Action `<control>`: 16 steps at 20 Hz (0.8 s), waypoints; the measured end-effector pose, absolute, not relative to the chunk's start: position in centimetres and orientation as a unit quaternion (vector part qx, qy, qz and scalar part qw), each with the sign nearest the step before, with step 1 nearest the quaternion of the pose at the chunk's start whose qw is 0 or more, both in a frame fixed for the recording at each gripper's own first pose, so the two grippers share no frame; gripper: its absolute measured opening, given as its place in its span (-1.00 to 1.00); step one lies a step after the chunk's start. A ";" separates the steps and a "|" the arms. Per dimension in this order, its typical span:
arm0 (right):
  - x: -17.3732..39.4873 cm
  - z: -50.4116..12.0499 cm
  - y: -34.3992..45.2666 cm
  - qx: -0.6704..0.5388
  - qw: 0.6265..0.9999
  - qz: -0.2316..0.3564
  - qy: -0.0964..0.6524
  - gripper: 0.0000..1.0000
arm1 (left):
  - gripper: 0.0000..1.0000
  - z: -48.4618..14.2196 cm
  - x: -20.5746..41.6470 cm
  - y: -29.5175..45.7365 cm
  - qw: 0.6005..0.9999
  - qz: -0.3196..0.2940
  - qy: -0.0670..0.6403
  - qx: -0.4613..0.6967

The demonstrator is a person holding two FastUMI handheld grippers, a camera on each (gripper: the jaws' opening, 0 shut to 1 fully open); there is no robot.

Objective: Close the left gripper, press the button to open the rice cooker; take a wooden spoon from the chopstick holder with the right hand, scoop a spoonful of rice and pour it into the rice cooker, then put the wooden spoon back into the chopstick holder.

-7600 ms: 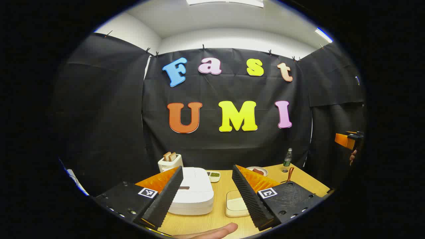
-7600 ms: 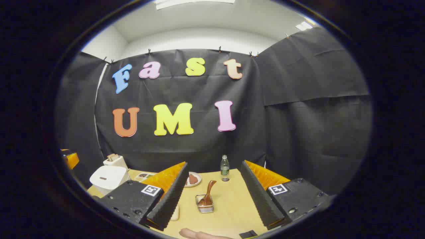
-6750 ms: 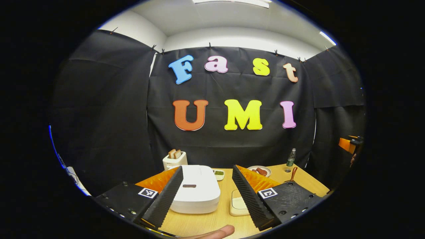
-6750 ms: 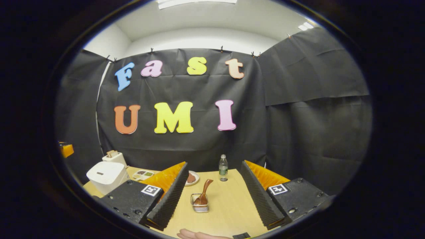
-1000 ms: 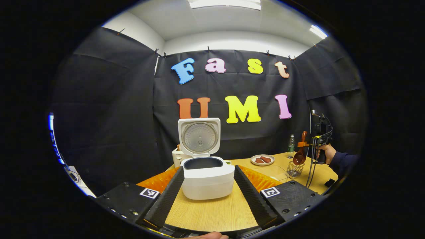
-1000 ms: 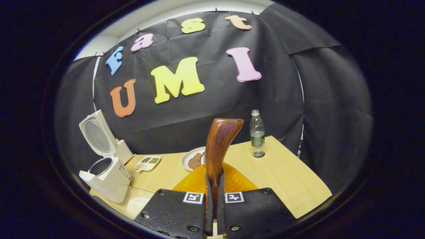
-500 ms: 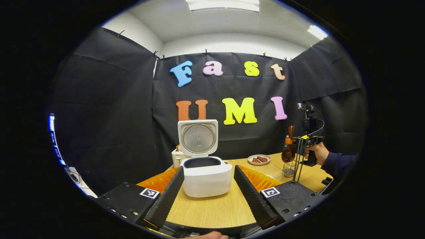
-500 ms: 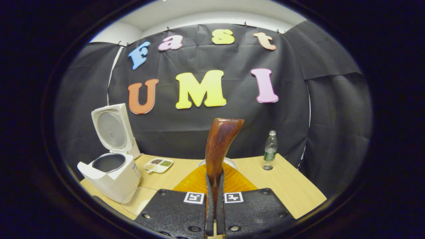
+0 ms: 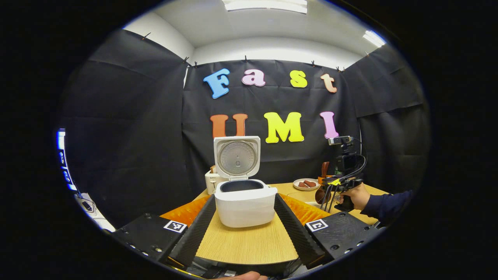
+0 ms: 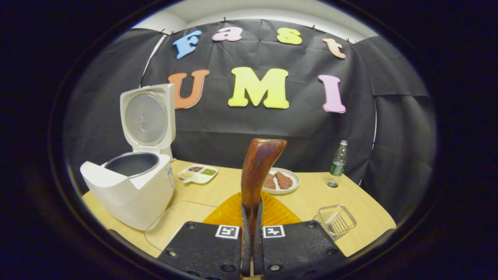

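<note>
Right gripper view: the right gripper [image 10: 251, 237] is clamped on the wooden spoon [image 10: 256, 171], whose handle rises upright between its fingers. To its left stands the rice cooker [image 10: 132, 186], lid up; to its right sits the wire chopstick holder [image 10: 336, 221], emptied. Left gripper view: the left gripper [image 9: 243, 229] is spread wide, holding nothing, with the cooker beyond its fingertips.

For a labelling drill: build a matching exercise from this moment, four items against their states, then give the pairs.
Items:
1. rice cooker
2. wooden spoon
3. chopstick holder
4. left claw

States:
A. clamped in the right claw
B. fingers spread apart
C. lid raised
D. standing with nothing in it

Pairs: 1-C, 2-A, 3-D, 4-B
</note>
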State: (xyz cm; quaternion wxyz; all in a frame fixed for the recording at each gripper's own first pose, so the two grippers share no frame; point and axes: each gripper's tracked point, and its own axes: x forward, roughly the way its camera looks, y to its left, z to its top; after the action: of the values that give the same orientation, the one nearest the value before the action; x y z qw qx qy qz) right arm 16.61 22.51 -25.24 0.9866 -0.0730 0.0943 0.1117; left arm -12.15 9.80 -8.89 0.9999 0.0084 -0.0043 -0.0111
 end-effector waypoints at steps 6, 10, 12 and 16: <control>18.8 -28.1 21.7 -0.030 0.991 0.066 0.109 -0.83 | 0.91 -10.1 -11.3 9.6 1.000 -0.016 0.012 -0.003; 17.6 -30.4 25.4 0.057 0.973 0.131 0.183 -0.83 | 0.92 -10.0 -11.2 9.2 1.000 -0.020 0.014 -0.001; 17.6 -30.4 25.7 0.075 0.968 0.139 0.197 -0.84 | 0.91 -9.7 -10.9 8.7 1.000 -0.026 0.015 -0.002; 16.1 -31.3 29.2 0.176 0.919 0.223 0.273 -0.84 | 0.91 -9.3 -10.1 8.1 0.999 -0.029 0.021 -0.003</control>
State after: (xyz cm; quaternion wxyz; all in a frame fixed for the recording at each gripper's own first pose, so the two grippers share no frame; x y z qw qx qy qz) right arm 16.12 29.19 -31.31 0.9191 0.1761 0.2726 0.2233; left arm -10.11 8.09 -9.26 0.9994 -0.0029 0.0213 -0.0286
